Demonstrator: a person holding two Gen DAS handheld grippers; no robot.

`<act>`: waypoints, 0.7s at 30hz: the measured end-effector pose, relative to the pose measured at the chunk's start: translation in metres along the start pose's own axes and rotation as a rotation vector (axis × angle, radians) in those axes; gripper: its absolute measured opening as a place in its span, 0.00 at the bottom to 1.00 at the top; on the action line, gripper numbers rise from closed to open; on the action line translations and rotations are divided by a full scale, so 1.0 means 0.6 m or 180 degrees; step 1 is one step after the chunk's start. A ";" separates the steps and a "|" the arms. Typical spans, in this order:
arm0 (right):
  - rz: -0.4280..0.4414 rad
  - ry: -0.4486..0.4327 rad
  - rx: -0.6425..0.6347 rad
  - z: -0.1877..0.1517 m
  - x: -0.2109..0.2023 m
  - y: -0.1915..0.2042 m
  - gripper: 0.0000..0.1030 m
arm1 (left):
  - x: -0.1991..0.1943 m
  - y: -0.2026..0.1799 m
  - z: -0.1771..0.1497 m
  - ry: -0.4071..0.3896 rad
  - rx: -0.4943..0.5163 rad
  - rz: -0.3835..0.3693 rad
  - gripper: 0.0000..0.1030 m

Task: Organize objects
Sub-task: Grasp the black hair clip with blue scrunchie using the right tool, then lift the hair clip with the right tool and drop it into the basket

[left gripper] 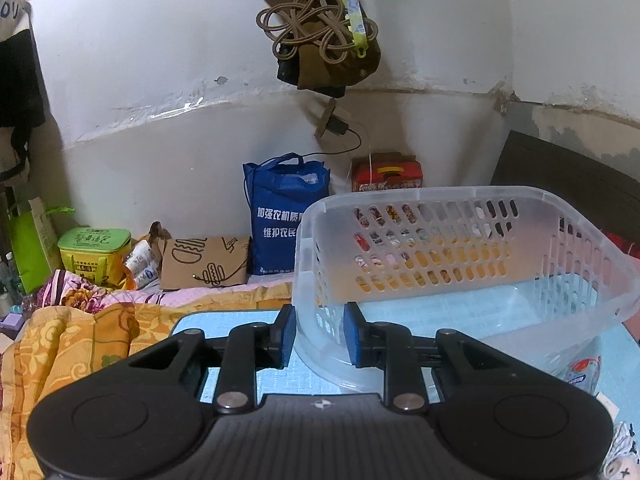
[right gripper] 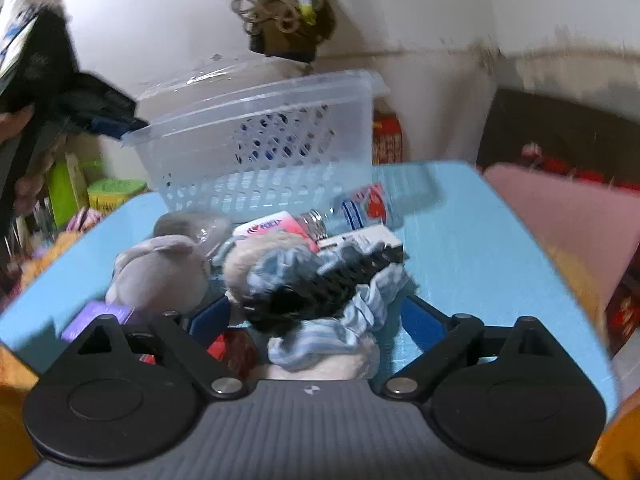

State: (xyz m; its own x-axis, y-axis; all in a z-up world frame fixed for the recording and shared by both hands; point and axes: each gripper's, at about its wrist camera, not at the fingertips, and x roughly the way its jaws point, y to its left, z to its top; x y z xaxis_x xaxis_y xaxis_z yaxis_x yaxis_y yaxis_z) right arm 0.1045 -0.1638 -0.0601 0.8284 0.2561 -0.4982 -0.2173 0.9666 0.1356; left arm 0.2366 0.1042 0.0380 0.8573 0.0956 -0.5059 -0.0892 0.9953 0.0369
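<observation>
A clear plastic basket (left gripper: pixel 460 264) is tilted up on the light blue table (left gripper: pixel 240 380). My left gripper (left gripper: pixel 320 332) is shut on its near rim. The basket also shows in the right wrist view (right gripper: pixel 256 148), with the left gripper (right gripper: pixel 116 122) at its left rim. My right gripper (right gripper: pixel 316 320) is open around a pile: a blue striped cloth (right gripper: pixel 340 328), a black mesh item (right gripper: pixel 340 276), a grey plush toy (right gripper: pixel 160 272), a water bottle (right gripper: pixel 360 208) and a pink packet (right gripper: pixel 276 226).
A blue tote bag (left gripper: pixel 280 216), a brown paper bag (left gripper: pixel 204 262), a green tin (left gripper: pixel 94 252) and a red box (left gripper: pixel 386 174) stand by the wall. Orange bedding (left gripper: pixel 68 344) lies left of the table. A pink cushion (right gripper: pixel 560 216) is at right.
</observation>
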 end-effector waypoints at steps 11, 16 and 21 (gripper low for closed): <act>0.0051 -0.0136 0.0007 0.001 -0.018 -0.008 0.40 | 0.001 0.006 0.001 -0.0014 -0.0049 -0.0055 0.29; -0.0051 -0.0258 -0.0110 0.005 -0.030 -0.001 0.40 | 0.001 0.006 0.000 -0.0018 -0.0065 -0.0058 0.29; -0.0193 -0.0445 -0.0245 0.013 -0.052 0.007 0.40 | 0.001 0.006 0.002 -0.0022 -0.0070 -0.0058 0.29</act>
State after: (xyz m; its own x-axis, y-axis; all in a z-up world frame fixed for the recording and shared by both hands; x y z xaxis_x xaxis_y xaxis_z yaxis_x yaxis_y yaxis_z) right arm 0.0819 -0.1680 -0.0377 0.9037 0.1994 -0.3788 -0.1991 0.9792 0.0404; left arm 0.2372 0.1080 0.0389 0.8623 0.0777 -0.5003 -0.0847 0.9964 0.0088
